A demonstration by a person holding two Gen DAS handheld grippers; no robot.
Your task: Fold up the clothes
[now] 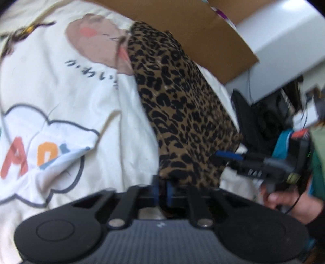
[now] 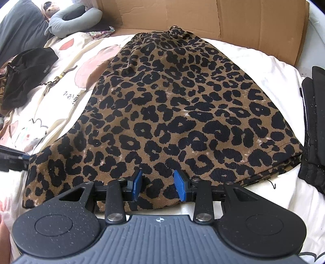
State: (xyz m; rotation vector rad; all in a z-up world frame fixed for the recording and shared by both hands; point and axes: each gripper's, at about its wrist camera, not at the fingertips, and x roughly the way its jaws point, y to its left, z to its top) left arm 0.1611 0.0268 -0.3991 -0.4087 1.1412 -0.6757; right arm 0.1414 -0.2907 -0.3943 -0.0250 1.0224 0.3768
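Observation:
A leopard-print garment lies spread flat on the white printed bed cover, its narrow end towards the cardboard. My left gripper has its blue pads nearly together, pinching the garment's near corner. In the right wrist view it shows as a dark tip at the garment's left corner. My right gripper stands open over the near hem, its blue pads wide apart with flat fabric beneath them. It appears in the left wrist view at the garment's edge, held by a hand.
A cardboard sheet stands behind the bed. Black clothes and a grey neck pillow lie at the far left. A black padded item borders the right side. A dark cord with beads rests on the cover.

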